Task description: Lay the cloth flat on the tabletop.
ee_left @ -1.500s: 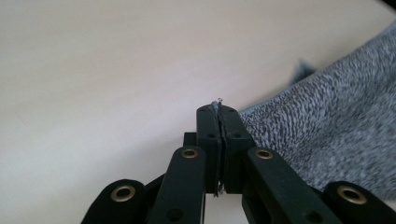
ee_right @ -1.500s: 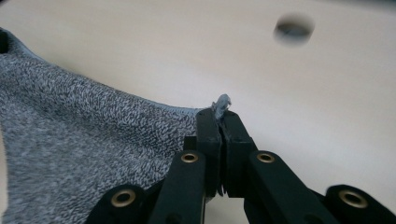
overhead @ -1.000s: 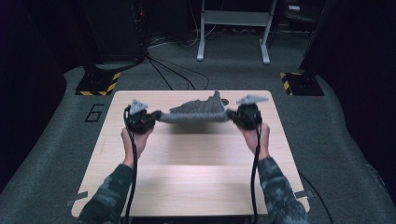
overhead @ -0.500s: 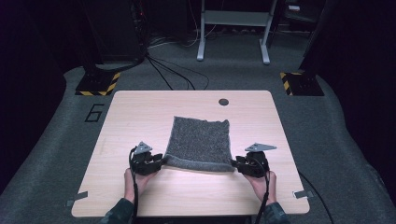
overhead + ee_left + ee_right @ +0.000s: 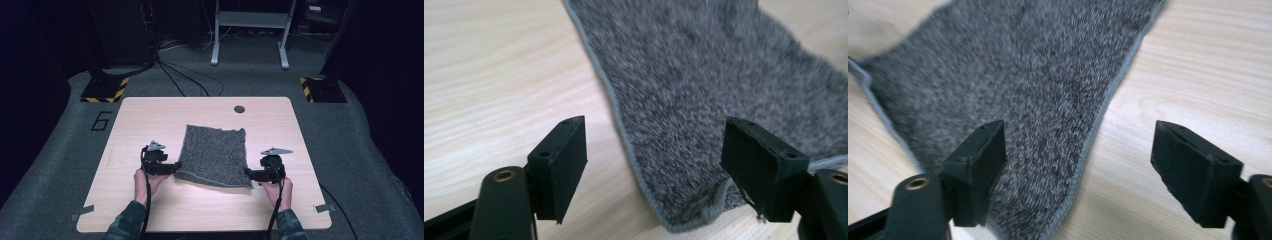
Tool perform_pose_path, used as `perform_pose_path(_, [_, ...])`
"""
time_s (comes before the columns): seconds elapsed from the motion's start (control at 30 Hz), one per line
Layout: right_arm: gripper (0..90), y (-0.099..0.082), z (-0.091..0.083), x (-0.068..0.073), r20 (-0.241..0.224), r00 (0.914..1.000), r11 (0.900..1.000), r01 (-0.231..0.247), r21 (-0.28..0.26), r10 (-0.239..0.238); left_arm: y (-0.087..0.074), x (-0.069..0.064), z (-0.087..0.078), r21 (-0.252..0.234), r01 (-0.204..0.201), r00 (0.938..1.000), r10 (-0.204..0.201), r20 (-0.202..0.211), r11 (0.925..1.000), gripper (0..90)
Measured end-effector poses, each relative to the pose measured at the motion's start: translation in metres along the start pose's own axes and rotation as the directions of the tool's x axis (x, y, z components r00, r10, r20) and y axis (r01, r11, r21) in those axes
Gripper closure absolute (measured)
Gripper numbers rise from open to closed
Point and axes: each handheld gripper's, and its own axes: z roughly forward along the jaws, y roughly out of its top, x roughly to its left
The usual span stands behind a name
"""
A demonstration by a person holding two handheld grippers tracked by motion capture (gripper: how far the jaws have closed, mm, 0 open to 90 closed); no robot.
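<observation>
A grey fuzzy cloth (image 5: 215,154) with a stitched hem lies spread flat on the wooden table (image 5: 280,125). My left gripper (image 5: 176,167) rests at the cloth's near left corner and my right gripper (image 5: 248,173) at its near right corner. Both pairs of jaws have just been opening. In the left gripper view the cloth (image 5: 704,100) has its corner lying between the open pads without touching them. The right gripper view shows the cloth (image 5: 1013,90) with its hemmed edge running between the spread pads, which stand apart from it.
A small dark round hole (image 5: 239,109) sits near the table's far edge. Bare wood lies on both sides of the cloth and along the near edge. Black stands with yellow-striped bases (image 5: 105,90) and cables rest on the grey floor behind.
Both grippers came toward me and down, carrying the cloth from a hanging bunch to a flat spread. Their jaws then opened and let go of the near corners.
</observation>
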Motion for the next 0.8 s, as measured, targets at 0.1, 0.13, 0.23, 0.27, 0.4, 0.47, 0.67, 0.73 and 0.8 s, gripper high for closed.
perform_pose_path(0.1, [17.3, -0.005, 0.009, 0.007, 0.024, 0.9991, 0.9991, 0.034, 0.025, -0.034, -0.009, -0.004, 0.003, 0.032, -0.042, 0.9990, 0.043, -0.012, 0.9986, 23.6])
perform_pose_path(0.13, [16.7, -0.007, 0.011, 0.008, 0.024, 0.9985, 0.9983, 0.049, 0.032, -0.050, -0.013, -0.005, 0.002, 0.046, -0.054, 0.9984, 0.054, -0.017, 0.9975, 23.3])
perform_pose_path(0.23, [16.4, -0.015, 0.017, 0.011, 0.047, 0.9966, 0.9958, 0.064, 0.065, -0.067, -0.025, -0.007, -0.001, 0.075, -0.069, 0.9973, 0.070, -0.020, 0.9948, 22.8])
perform_pose_path(0.27, [16.3, -0.017, 0.018, 0.011, 0.053, 0.9965, 0.9956, 0.061, 0.072, -0.065, -0.028, -0.008, -0.002, 0.083, -0.071, 0.9972, 0.073, -0.020, 0.9941, 22.5])
perform_pose_path(0.4, [16.1, -0.028, 0.017, 0.011, 0.065, 0.9946, 0.9933, 0.074, 0.089, -0.080, -0.042, -0.016, -0.005, 0.093, -0.097, 0.9946, 0.100, -0.028, 0.9909, 21.1])
perform_pose_path(0.47, [16.0, -0.034, 0.015, 0.010, 0.066, 0.9938, 0.9925, 0.083, 0.089, -0.089, -0.049, -0.020, -0.007, 0.099, -0.103, 0.9942, 0.106, -0.020, 0.9897, 20.5])
perform_pose_path(0.67, [15.5, -0.048, 0.002, 0.008, 0.095, 0.9891, 0.9891, 0.103, 0.105, -0.113, -0.060, -0.025, -0.019, 0.122, -0.143, 0.9891, 0.146, -0.019, 0.9822, 18.0])
perform_pose_path(0.73, [15.5, -0.051, -0.002, 0.005, 0.096, 0.9895, 0.9906, 0.100, 0.093, -0.109, -0.061, -0.025, -0.025, 0.106, -0.133, 0.9907, 0.135, -0.017, 0.9855, 17.4])
perform_pose_path(0.8, [15.6, -0.050, -0.007, 0.003, 0.088, 0.9924, 0.9931, 0.079, 0.087, -0.087, -0.057, -0.023, -0.031, 0.084, -0.133, 0.9903, 0.136, -0.026, 0.9875, 17.3])
